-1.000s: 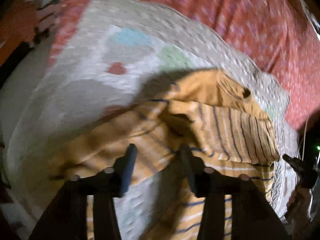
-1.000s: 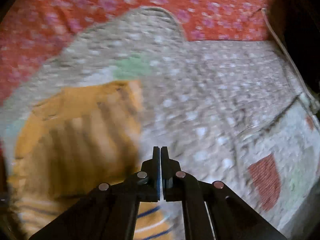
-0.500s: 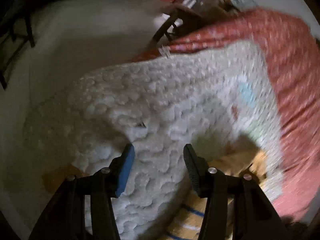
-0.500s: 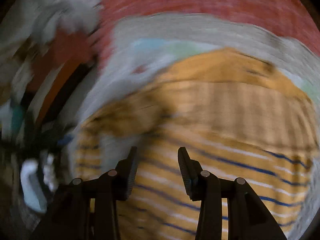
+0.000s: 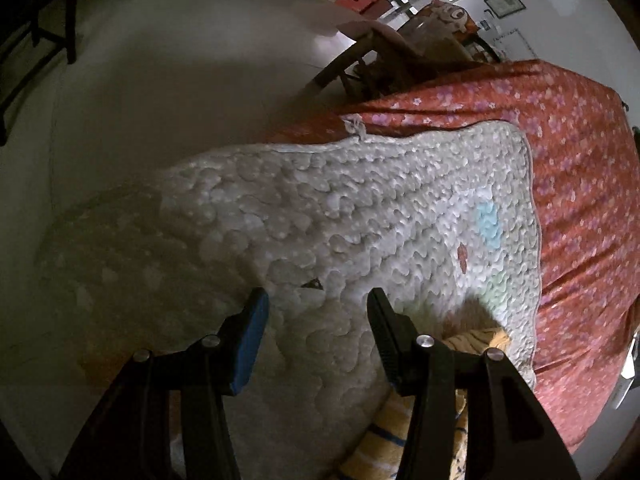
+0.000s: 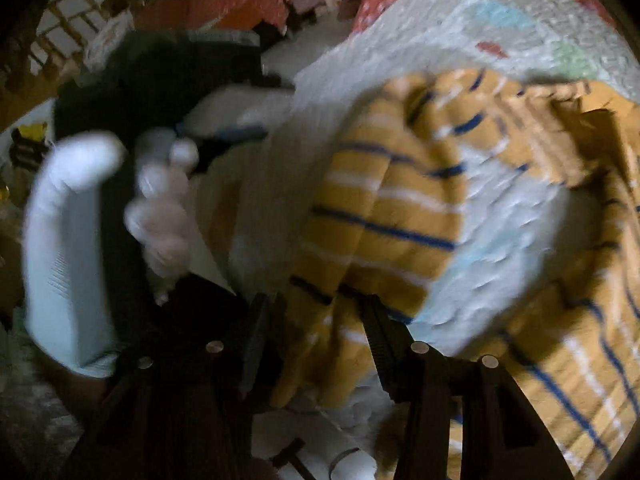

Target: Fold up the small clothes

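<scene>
Quilted cream bedcover [image 5: 360, 220] on red floral sheet now fills the left view; the left gripper [image 5: 316, 340] hangs half-open, empty, having swung off the mustard striped knit garment [image 5: 476, 336], lower right. Right gripper [image 6: 316, 336], previously shut, is closing over that garment [image 6: 380, 208], blurred.

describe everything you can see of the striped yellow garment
The striped yellow garment looks like a small knit top, mustard with thin blue and white stripes. It lies crumpled and partly folded on the white quilted blanket. The right tongs are closing around a bunched fold. In the left view only an edge peeks out beside the open left tongs.
</scene>
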`<state>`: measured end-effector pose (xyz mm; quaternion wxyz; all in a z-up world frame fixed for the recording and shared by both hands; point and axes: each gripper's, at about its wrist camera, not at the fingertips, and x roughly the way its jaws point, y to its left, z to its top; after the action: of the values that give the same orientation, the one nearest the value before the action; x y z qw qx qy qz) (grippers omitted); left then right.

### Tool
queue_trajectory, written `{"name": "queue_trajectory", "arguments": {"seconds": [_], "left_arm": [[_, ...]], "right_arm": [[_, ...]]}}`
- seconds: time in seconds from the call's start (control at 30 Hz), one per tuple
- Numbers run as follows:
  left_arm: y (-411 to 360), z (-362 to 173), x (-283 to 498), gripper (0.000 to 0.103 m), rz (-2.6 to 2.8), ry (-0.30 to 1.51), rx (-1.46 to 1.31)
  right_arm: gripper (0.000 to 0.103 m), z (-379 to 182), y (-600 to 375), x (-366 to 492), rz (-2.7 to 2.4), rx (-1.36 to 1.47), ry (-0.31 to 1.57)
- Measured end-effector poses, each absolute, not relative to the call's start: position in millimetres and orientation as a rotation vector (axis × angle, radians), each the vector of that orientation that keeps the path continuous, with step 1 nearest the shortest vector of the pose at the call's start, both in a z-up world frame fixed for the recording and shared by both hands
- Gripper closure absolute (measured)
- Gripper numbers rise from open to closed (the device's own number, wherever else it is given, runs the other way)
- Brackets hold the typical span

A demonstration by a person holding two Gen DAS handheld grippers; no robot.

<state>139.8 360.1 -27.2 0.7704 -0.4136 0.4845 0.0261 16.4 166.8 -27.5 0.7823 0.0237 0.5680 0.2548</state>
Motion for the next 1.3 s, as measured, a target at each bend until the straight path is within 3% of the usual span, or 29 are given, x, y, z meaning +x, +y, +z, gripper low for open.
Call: {"name": "queue_trajectory", "arguments": {"seconds": [0.03,0.07,0.4,0.5,0.6,0.83,0.93,1.17,1.3], "left_arm": [[360.6,-26.8,139.5,0.053,0.058,1.05,-0.894],[360.9,-25.9,139.2,0.053,0.06,1.047,-0.887],[337.9,-14.6,138.9,0.052,-0.136,1.006,-0.902],[307.0,7.4,134.5,0.041,-0.302,0.967,-0.85],[269.2,23.7,125.8,0.032,-0.448,0.978,-0.803],[161.1,4.4,106.4,0.031,-0.81,1.215,-0.873],[119.0,-16.3,112.9,0.03,-0.963,1.335,-1.027],[135.1,-27.3,141.7,0.016,-0.956,1.217,-1.289],[118.4,-28.6,166.0,0.017,-0.836,1.282,-1.225]], "right_arm": [[0.093,-29.2,167.1,17.1,0.547,0.044,1.239],[0.099,-27.5,165.4,19.5,0.546,0.055,1.247],[0.099,147.3,20.8,58.2,0.372,0.285,0.843],[0.099,171.5,-19.5,70.2,0.301,0.325,0.786],[0.099,183.2,-52.7,67.9,0.252,0.323,0.762],[0.099,183.4,-89.9,55.3,0.234,0.395,0.758],[0.099,186.7,-100.2,50.4,0.237,0.407,0.752],[0.099,193.7,-131.7,31.8,0.216,0.407,0.724],[0.099,191.4,-158.6,31.0,0.18,0.427,0.721]]}}
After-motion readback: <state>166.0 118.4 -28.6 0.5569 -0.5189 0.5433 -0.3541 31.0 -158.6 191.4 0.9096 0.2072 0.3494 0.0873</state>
